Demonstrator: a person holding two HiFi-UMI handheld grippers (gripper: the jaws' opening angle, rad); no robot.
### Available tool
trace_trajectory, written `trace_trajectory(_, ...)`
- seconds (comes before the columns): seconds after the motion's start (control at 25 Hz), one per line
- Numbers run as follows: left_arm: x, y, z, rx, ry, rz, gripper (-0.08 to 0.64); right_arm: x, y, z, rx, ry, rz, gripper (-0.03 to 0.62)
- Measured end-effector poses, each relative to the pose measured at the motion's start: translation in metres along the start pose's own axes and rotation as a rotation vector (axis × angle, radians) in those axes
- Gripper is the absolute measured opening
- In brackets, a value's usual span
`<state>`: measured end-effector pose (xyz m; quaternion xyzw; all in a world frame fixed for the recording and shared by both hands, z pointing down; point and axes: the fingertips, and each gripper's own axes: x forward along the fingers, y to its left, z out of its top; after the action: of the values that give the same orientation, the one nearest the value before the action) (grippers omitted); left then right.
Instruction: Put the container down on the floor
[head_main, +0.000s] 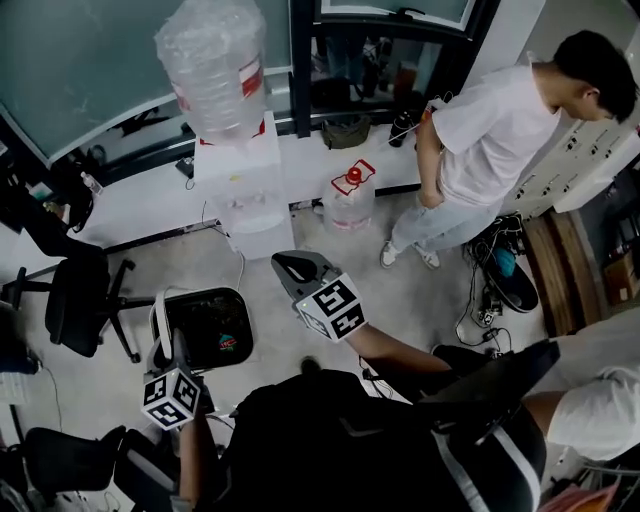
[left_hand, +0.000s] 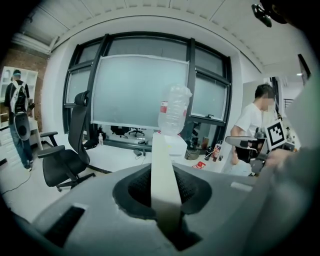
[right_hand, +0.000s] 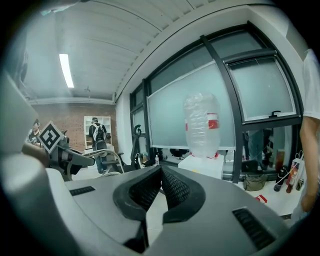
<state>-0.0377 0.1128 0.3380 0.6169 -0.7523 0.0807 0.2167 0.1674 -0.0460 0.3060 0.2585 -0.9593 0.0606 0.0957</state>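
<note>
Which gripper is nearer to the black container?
Left. The left gripper clamps the white handle of the black container; the right gripper hangs apart, to its right.

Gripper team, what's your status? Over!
Left gripper shut on white handle of container. Right gripper shut, empty. Not set down yet. Office chair close beside.

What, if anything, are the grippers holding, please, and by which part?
The left gripper grips the black container by its white handle strap; the right gripper holds nothing, its jaws closed together.
</note>
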Motion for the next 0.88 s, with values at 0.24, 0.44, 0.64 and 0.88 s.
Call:
trace_trajectory(0.24, 0.025, 0.002, 0.007, 0.009, 0.013, 0.012, 0.060, 0.025, -0.016, 0.006, -0.010, 0.000, 0.020, 0.005)
trace_trajectory(0.44, 0.048, 0.016, 0.012, 0.011, 0.013, -0.003, 0.060, 0.051, -0.016, 0.004, -0.026, 0.019, 0.030, 0.005)
trace_trajectory(0.64, 0.081, 0.036, 0.017, 0.002, 0.024, -0.042, 0.060, 0.084, -0.023, 0.013, -0.029, 0.024, -0.001, 0.005)
trace_trajectory(0.88, 0.127, 0.066, 0.035, 0.005, 0.029, -0.100, 0.060, 0.133, -0.025, 0.029, -0.048, 0.024, -0.032, 0.005)
